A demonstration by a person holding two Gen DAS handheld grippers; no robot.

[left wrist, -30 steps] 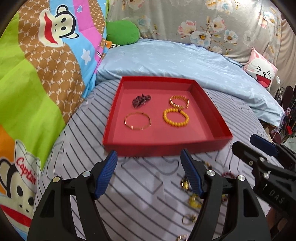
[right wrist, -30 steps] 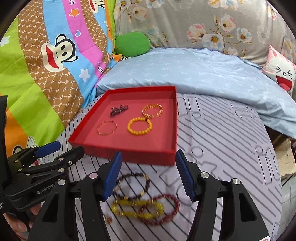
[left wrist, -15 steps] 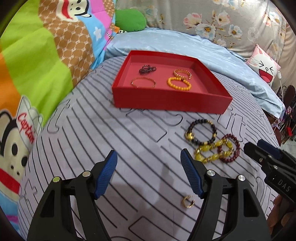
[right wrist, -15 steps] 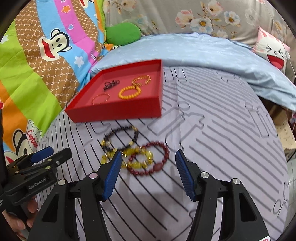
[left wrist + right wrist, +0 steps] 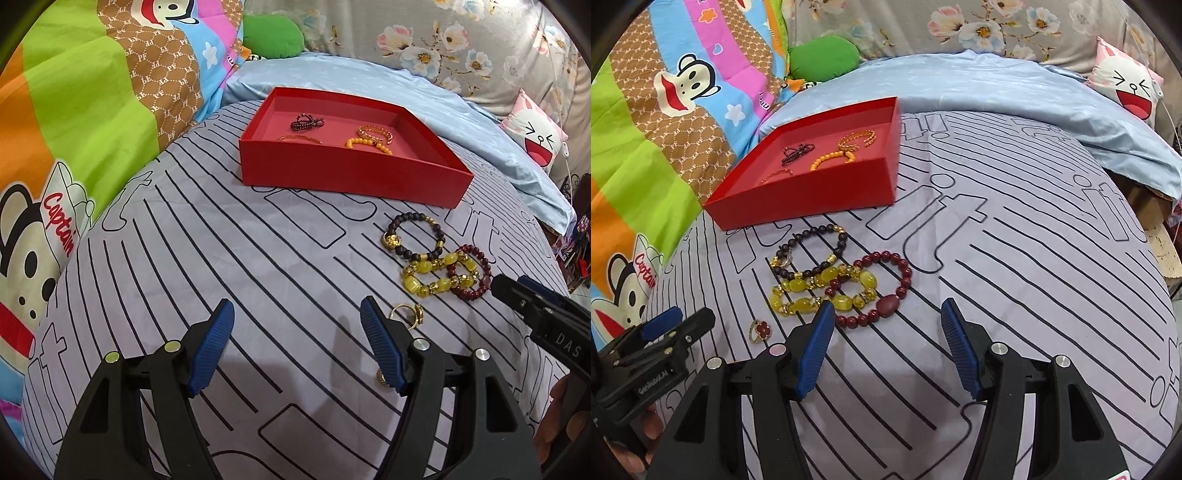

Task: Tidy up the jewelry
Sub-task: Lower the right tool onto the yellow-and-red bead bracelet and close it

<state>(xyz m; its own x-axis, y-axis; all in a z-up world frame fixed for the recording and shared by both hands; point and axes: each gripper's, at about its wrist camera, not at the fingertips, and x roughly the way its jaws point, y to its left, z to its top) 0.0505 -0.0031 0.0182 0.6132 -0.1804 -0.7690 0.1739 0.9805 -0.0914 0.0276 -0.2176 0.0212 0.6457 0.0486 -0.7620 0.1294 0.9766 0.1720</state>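
Observation:
A red tray (image 5: 351,181) (image 5: 812,199) on the striped bed holds several bracelets. In front of it lie a black bead bracelet (image 5: 391,240) (image 5: 812,232), a yellow bead bracelet (image 5: 421,266) (image 5: 798,285), a dark red bead bracelet (image 5: 476,258) (image 5: 905,266) and a gold ring with a red stone (image 5: 406,314) (image 5: 761,328). My left gripper (image 5: 295,306) hovers open over bare sheet, the ring just right of its right finger. My right gripper (image 5: 888,308) is closing, its jaws still wide, with only sheet between them; the dark red bracelet lies just beyond its left fingertip.
A cartoon-print quilt (image 5: 92,110) rises along the left. A light blue pillow (image 5: 960,88) and floral fabric lie behind the tray, with a white face cushion (image 5: 1126,88) at the far right. A small gold piece (image 5: 382,378) peeks out behind my left gripper's right finger.
Both grippers have drawn back from the tray and sunk toward the bed. The loose bracelets and the ring now lie in full view ahead of the fingers.

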